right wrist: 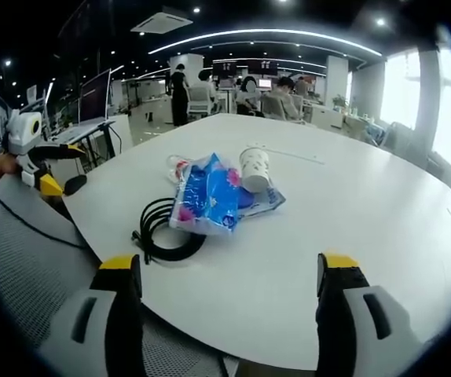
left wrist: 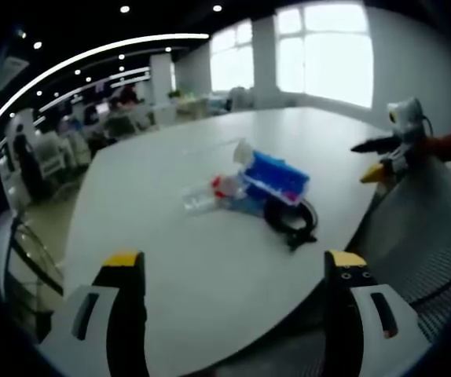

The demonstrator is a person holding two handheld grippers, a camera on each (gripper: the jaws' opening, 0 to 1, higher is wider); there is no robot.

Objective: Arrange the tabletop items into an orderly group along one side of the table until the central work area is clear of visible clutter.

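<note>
Grippers released above white table [right wrist: 383, 204] — nothing grasped
Left gripper [left wrist: 237, 271], right gripper [right wrist: 229, 275] spread; blue packet [right wrist: 207, 196] touching black cable coil [right wrist: 159, 232]; cup [right wrist: 254, 169] behind.

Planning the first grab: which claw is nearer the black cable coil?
Right, probably: the cable coil looms larger ahead-left of the right claw; it sits farther ahead-right of the left claw.

cable coil [right wrist: 166, 229] beside packet [right wrist: 207, 196], cup [right wrist: 254, 168] behind
</note>
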